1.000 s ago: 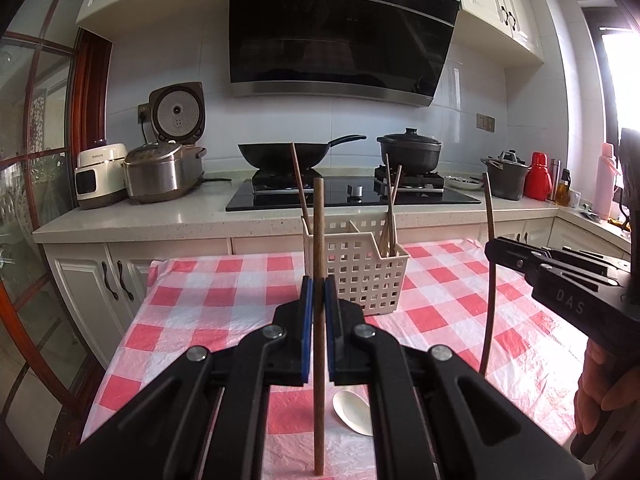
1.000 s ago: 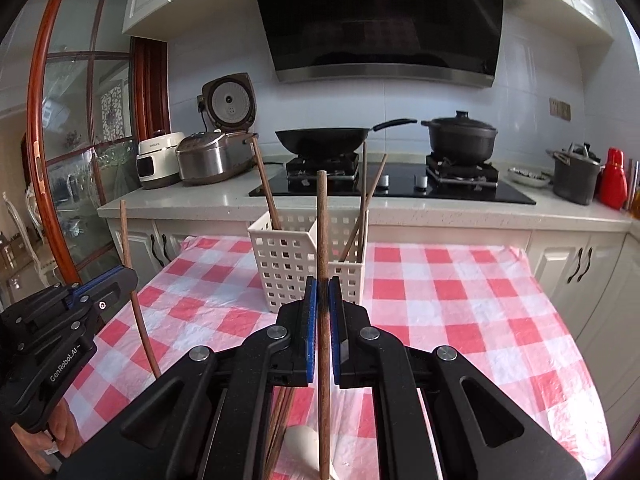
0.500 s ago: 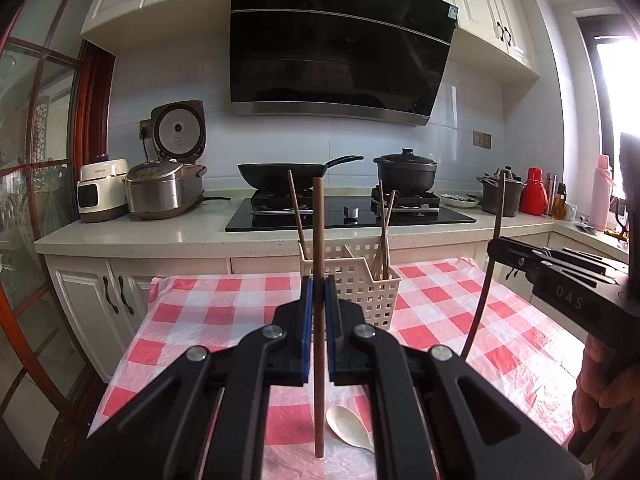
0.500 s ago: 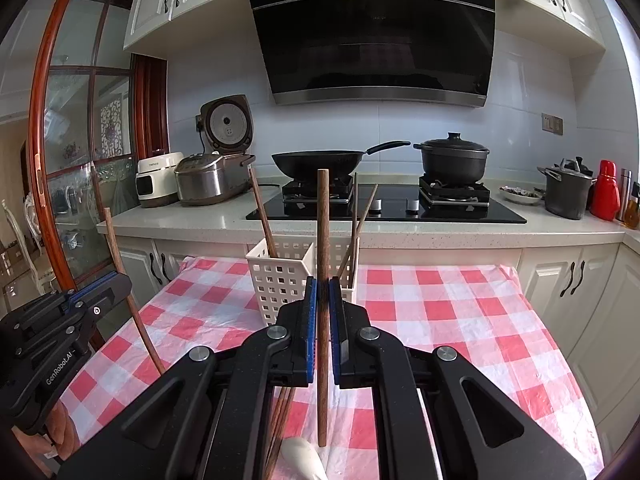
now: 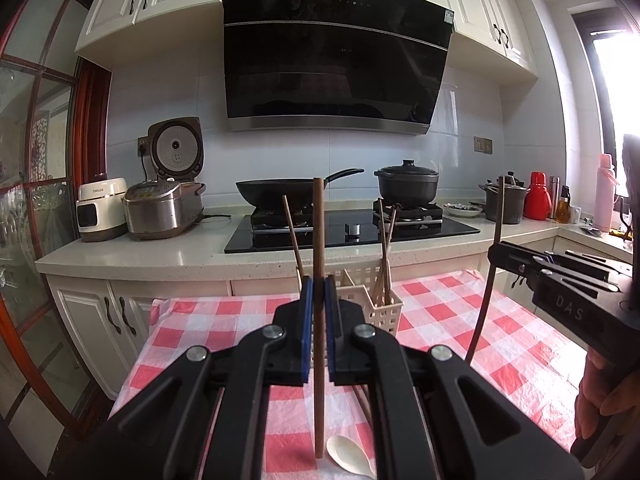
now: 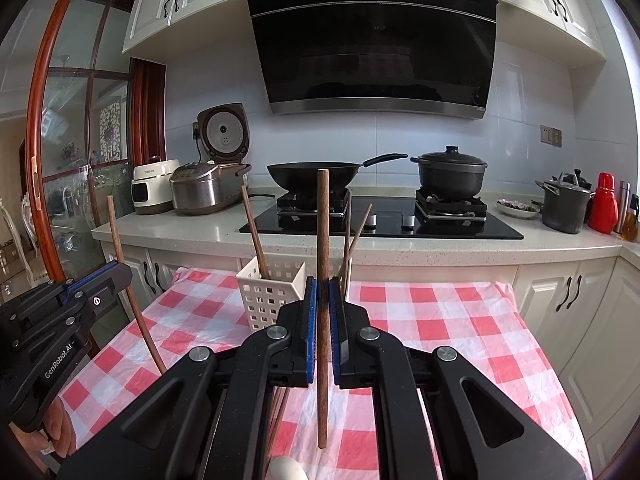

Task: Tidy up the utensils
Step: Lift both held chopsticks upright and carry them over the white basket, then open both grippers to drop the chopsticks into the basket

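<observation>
My left gripper (image 5: 319,292) is shut on a brown wooden chopstick (image 5: 319,380), held upright above the red-checked tablecloth (image 5: 224,320). My right gripper (image 6: 323,292) is shut on another wooden chopstick (image 6: 322,220), also upright. A white perforated utensil basket (image 5: 384,312) stands at the table's far side with several chopsticks in it; it also shows in the right wrist view (image 6: 268,292). Each gripper shows in the other's view: the right one (image 5: 496,252) and the left one (image 6: 120,276). A white spoon (image 5: 348,454) and loose chopsticks (image 5: 362,400) lie on the cloth below.
Behind the table runs a counter (image 5: 132,248) with a hob (image 5: 352,232), a wok (image 5: 280,192), a black pot (image 5: 406,188), rice cookers (image 5: 164,208) and bottles (image 5: 534,196). A range hood (image 5: 332,60) hangs above. A glass door (image 5: 28,200) is at the left.
Both grippers have lifted and drawn back with their chopsticks; the basket now looks smaller and farther away. More of the hood and upper cabinets shows.
</observation>
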Motion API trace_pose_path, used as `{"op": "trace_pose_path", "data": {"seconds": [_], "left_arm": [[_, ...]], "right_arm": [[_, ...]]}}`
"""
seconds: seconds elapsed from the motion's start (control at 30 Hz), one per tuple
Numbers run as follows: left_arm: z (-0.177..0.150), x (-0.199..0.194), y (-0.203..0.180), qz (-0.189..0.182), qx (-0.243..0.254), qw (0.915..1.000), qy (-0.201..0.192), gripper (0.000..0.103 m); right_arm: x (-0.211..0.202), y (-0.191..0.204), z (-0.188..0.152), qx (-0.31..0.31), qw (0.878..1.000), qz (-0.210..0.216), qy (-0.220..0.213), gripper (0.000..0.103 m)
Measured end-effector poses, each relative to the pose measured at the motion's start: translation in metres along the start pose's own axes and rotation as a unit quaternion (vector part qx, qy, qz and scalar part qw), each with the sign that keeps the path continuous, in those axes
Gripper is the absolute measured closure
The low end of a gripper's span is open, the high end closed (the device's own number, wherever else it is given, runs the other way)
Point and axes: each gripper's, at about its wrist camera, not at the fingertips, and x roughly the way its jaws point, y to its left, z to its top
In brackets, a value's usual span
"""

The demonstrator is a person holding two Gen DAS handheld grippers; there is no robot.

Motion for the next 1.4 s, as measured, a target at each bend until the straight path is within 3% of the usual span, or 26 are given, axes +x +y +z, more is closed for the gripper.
{"op": "trace_pose_path", "data": {"seconds": [0.43, 0.73, 0.97, 1.2, 1.4], "left_arm": [[0.047, 0.033, -0.006, 0.001, 0.008, 0.9997, -0.022, 0.097], [0.109, 0.067, -0.003, -0.010, 0.003, 0.9991, -0.040, 0.097], [0.155, 0.102, 0.001, 0.004, -0.004, 0.9979, -0.065, 0.097], [0.161, 0.146, 0.011, 0.012, -0.027, 0.9978, -0.058, 0.097], [0.133, 0.186, 0.018, 0.016, -0.042, 0.9988, -0.019, 0.097]], "right_arm": [[0.032, -0.012, 0.031, -0.004, 1.000, 0.000, -0.010, 0.096], [0.063, -0.025, 0.077, 0.011, 1.000, 0.007, -0.021, 0.096], [0.089, -0.023, 0.106, 0.011, 0.999, 0.012, -0.036, 0.096], [0.121, -0.022, 0.113, 0.020, 0.999, 0.022, -0.028, 0.096], [0.155, -0.027, 0.100, 0.035, 0.999, 0.029, 0.001, 0.096]]}}
